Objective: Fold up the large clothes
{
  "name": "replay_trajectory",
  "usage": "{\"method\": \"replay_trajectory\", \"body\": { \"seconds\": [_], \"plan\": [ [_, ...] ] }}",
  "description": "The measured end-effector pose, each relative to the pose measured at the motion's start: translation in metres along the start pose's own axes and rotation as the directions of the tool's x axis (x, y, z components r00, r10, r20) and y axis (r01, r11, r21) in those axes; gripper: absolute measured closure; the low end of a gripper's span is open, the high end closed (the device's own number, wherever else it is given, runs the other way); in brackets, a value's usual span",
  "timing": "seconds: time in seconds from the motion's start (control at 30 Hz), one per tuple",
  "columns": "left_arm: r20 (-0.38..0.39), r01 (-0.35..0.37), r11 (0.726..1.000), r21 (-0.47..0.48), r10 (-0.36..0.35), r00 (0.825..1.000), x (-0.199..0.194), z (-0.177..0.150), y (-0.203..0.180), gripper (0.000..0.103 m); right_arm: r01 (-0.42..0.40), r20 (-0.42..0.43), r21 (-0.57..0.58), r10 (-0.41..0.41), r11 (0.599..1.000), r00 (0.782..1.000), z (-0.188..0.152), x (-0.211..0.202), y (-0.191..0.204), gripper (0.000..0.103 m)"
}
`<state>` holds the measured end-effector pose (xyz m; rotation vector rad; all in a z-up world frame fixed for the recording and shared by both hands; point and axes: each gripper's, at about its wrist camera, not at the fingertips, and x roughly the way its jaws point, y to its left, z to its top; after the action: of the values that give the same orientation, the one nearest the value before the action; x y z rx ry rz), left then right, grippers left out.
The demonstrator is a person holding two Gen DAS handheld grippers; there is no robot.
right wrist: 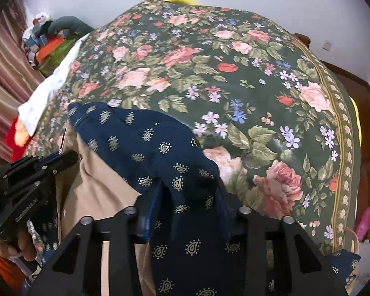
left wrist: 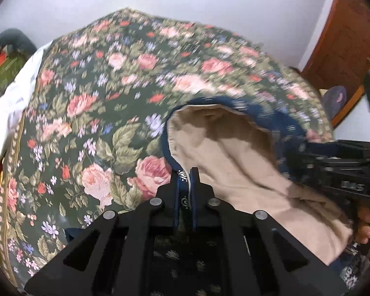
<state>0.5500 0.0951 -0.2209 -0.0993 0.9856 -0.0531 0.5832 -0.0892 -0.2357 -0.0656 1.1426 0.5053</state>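
While the left gripper (left wrist: 185, 180) pinches the navy garment (right wrist: 145, 138), the right gripper (right wrist: 190, 192) (cloth-draped) is unreadable.

place: home bedroom | evidence: floral bedspread (right wrist: 234, 79), wooden door (left wrist: 342, 39), clothes pile (right wrist: 49, 42)

Right gripper (right wrist: 188, 197) draped by navy garment (right wrist: 145, 143) over floral bedspread (right wrist: 259, 79)
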Motion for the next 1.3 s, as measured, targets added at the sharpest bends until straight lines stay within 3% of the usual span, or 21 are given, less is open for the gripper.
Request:
{"method": "replay_trajectory", "body": {
  "seconds": [0.03, 0.13, 0.3, 0.53, 0.63, 0.73, 0.87, 0.93, 1.07, 1.1, 1.2, 1.23, 1.3],
  "plan": [
    [0.015, 0.012, 1.0, 0.012, -0.012, 1.0, -0.009, 0.001, -0.003, 0.097, -0.011, 0.005, 0.002, 0.011, 1.0, 1.0, -0.001, -0.003, 0.0, 0.079],
    [0.057, 0.028, 0.998, 0.05, -0.031, 0.998, -0.034, 0.005, -0.011, 0.097, -0.073, 0.019, 0.024, 0.073, 0.997, 0.997, -0.008, -0.018, -0.004, 0.089],
    [0.104, 0.11, 0.989, 0.101, -0.121, 0.987, -0.088, -0.004, -0.025, 0.097, -0.134, 0.035, 0.004, 0.134, 0.991, 0.99, -0.035, -0.06, -0.002, 0.09],
    [0.087, 0.127, 0.97, 0.209, -0.148, 0.985, -0.136, -0.047, -0.048, 0.097, -0.189, 0.032, -0.034, 0.19, 0.981, 0.981, -0.097, -0.121, 0.007, 0.093],
    [0.058, 0.145, 0.967, 0.211, -0.16, 0.985, -0.144, -0.071, -0.051, 0.097, -0.184, 0.019, -0.02, 0.184, 0.983, 0.983, -0.125, -0.132, 0.007, 0.093],
    [0.004, 0.155, 0.972, 0.175, -0.158, 0.987, -0.14, -0.096, -0.05, 0.097, -0.117, 0.029, -0.017, 0.117, 0.993, 0.993, -0.15, -0.14, 0.008, 0.093],
    [-0.114, 0.207, 0.974, 0.097, -0.196, 0.974, -0.123, -0.139, -0.042, 0.097, -0.117, 0.026, 0.013, 0.117, 0.993, 0.993, -0.168, -0.15, 0.004, 0.092],
    [-0.148, 0.193, 0.976, 0.098, -0.178, 0.973, -0.12, -0.156, -0.042, 0.096, -0.089, 0.004, 0.016, 0.089, 0.996, 0.996, -0.174, -0.152, 0.002, 0.092],
    [-0.178, 0.12, 0.984, 0.131, -0.096, 0.979, -0.129, -0.172, -0.035, 0.087, -0.01, -0.047, -0.009, 0.009, 1.0, 0.999, -0.182, -0.147, -0.001, 0.092],
    [-0.18, 0.114, 0.985, 0.133, -0.089, 0.98, -0.132, -0.172, -0.032, 0.079, 0.022, -0.045, -0.027, -0.023, 0.999, 0.999, -0.183, -0.146, -0.002, 0.092],
    [-0.117, 0.067, 0.987, 0.145, -0.05, 0.992, -0.15, -0.162, -0.019, 0.049, 0.114, -0.025, -0.071, -0.116, 0.991, 0.993, -0.185, -0.147, -0.006, 0.092],
    [-0.084, 0.046, 0.989, 0.143, -0.034, 0.996, -0.154, -0.156, -0.014, 0.044, 0.133, -0.023, -0.074, -0.135, 0.988, 0.991, -0.184, -0.146, -0.008, 0.092],
    [-0.022, 0.015, 0.994, 0.11, -0.013, 1.0, -0.16, -0.14, -0.001, 0.044, 0.181, -0.024, -0.075, -0.183, 0.981, 0.983, -0.183, -0.14, -0.015, 0.092]
  ]
}}
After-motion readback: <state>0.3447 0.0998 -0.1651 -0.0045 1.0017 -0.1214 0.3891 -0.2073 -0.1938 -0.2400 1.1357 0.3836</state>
